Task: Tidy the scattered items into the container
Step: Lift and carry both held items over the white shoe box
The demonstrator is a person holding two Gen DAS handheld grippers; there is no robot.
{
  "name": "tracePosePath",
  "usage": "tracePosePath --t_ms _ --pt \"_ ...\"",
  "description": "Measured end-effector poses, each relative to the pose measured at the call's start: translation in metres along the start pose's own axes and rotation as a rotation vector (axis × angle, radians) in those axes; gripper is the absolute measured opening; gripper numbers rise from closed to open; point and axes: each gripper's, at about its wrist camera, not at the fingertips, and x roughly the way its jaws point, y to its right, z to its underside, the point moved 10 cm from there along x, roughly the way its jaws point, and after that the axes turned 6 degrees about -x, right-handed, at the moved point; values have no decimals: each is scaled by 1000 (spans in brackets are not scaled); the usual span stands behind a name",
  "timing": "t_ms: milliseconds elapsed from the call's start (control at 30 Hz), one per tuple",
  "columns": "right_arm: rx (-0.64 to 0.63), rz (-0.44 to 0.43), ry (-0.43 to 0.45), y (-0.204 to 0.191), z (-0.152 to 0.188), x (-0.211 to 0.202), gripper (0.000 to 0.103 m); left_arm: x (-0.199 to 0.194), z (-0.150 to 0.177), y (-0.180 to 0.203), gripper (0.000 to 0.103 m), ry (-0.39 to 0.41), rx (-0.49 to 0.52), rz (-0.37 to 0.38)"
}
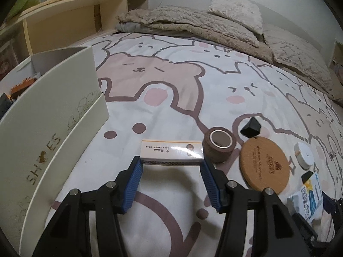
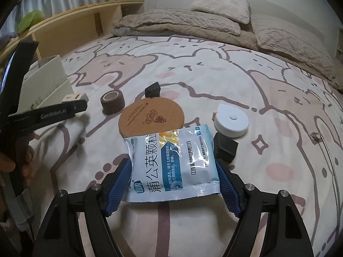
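1. Two hand-held grippers are working over a bed whose sheet (image 1: 171,111) is printed with cartoon bears and rabbits.
2. The left gripper (image 1: 171,167) is clamping a long white matchbox-like box (image 1: 171,153) by its two short ends, the blue pads (image 1: 134,182) pressing against it. In the right wrist view the box is sitting clear above the sheet, just beside the container.
3. The right gripper (image 2: 174,182) is squeezing a blue-and-white sachet (image 2: 171,162) between its pads; the packet is standing up between the jaws, its top edge overlapping the cork coaster (image 2: 151,117) in the view.
4. The container, a cream shoe box (image 1: 49,128) with "SHOES" printed on its side, is sitting at the left edge of the bed with its flap raised. Some things are lying inside it, too hidden to name.
5. Still lying on the sheet are a brown roll of tape (image 1: 218,147), touching or nearly touching the box's right end, the coaster beside it, a small black wedge (image 1: 249,128) behind the coaster, a white round tape measure (image 2: 232,122) to the right, and a black cube (image 2: 225,147) just beside the sachet.
6. A beige blanket (image 1: 193,23) and a pillow (image 1: 235,10) are lying bunched at the far end of the bed.
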Motion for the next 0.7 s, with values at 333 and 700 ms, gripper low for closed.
tracePosePath --t_ms 333,700 --pt "70 -15 42 5 -9 -20 78 -28 -9 6 55 50 38 38" --pt "89 10 78 13 -14 -33 78 -57 -15 18 55 100 84 85"
